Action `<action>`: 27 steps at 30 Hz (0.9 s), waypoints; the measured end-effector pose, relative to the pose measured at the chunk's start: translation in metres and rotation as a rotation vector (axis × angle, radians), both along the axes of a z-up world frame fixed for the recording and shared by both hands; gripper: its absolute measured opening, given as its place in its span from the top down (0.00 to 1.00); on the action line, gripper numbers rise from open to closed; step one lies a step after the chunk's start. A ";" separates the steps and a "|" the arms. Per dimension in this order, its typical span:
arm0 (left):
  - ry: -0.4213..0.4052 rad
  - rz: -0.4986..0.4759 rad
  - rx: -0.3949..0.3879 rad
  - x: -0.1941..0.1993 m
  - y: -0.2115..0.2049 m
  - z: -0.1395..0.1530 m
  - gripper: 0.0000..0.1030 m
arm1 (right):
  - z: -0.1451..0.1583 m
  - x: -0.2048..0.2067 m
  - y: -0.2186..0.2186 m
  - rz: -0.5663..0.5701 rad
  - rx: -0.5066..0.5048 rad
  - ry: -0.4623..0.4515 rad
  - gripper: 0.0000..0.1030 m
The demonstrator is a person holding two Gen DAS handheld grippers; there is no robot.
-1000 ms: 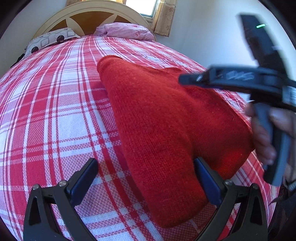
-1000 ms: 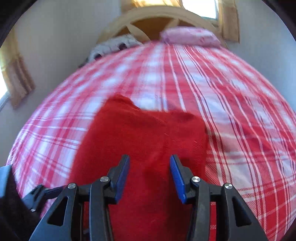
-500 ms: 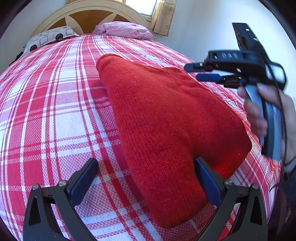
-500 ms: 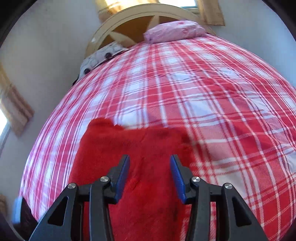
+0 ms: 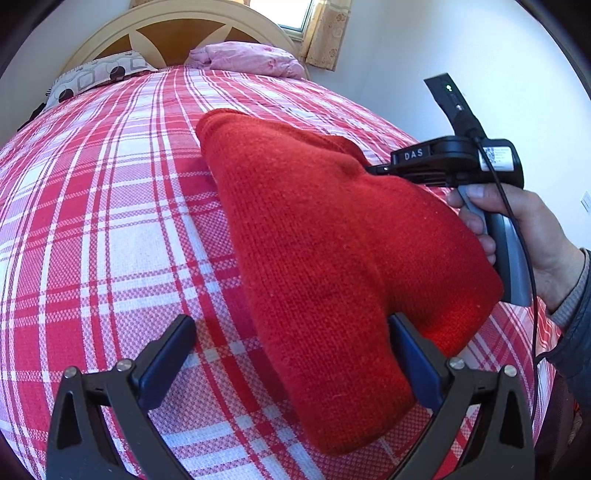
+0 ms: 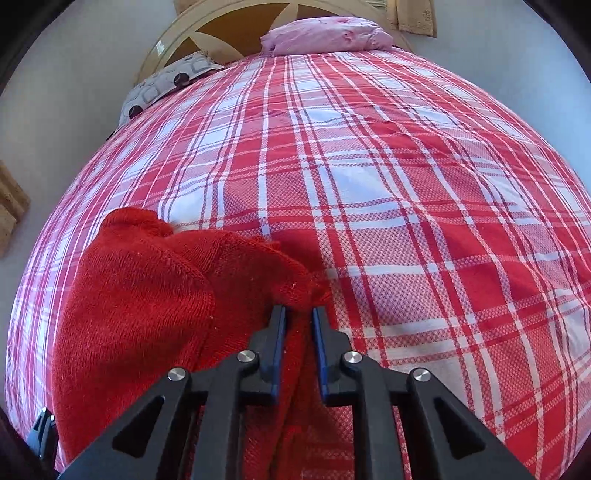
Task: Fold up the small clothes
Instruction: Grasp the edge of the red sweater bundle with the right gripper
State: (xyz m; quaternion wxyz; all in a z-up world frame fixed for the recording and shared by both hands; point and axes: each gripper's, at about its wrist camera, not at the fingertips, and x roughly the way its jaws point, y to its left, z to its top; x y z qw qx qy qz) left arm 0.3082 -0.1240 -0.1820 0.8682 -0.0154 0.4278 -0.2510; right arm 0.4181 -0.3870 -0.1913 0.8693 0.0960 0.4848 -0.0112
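Observation:
A red knit garment (image 5: 332,236) lies folded on the plaid bed cover (image 5: 110,221). My left gripper (image 5: 291,354) hovers open over its near end, the right fingertip against the fabric and the left one over bare cover. A hand holds my right gripper (image 5: 373,170) low at the garment's far right edge. In the right wrist view the jaws of the right gripper (image 6: 299,314) are closing, and a bunched corner of the red garment (image 6: 140,295) is pinched between the blue pads.
A pink pillow (image 5: 251,61) and a grey patterned pillow (image 5: 99,75) lie at the wooden headboard (image 5: 177,29). The white wall (image 5: 461,55) runs close along the bed's right side. Open plaid cover (image 6: 406,184) spreads beyond the garment.
The right gripper came down to the garment's far right edge and its jaws narrowed onto a corner of the fabric. The left gripper stayed where it was, still open.

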 end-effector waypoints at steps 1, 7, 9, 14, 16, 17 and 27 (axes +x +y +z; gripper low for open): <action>-0.001 0.000 0.001 0.000 0.000 0.000 0.00 | 0.000 -0.001 -0.001 -0.002 -0.007 0.001 0.80; -0.003 0.004 0.009 -0.001 -0.002 0.001 0.00 | 0.007 -0.009 -0.017 -0.075 0.055 -0.006 0.57; -0.003 0.007 0.006 -0.001 -0.001 0.001 0.00 | 0.014 -0.019 -0.017 -0.077 0.105 -0.038 0.57; 0.004 0.011 -0.022 -0.001 0.004 0.001 0.00 | 0.011 -0.026 -0.007 0.018 0.204 -0.011 0.51; 0.011 0.017 -0.053 -0.001 0.010 0.002 0.00 | 0.012 -0.029 -0.006 0.031 0.192 -0.037 0.51; 0.013 0.021 -0.061 -0.001 0.012 0.001 0.00 | 0.014 -0.030 -0.008 0.029 0.187 -0.058 0.51; 0.030 0.087 -0.212 0.002 0.039 0.001 0.00 | 0.009 -0.019 -0.030 0.018 0.252 -0.092 0.47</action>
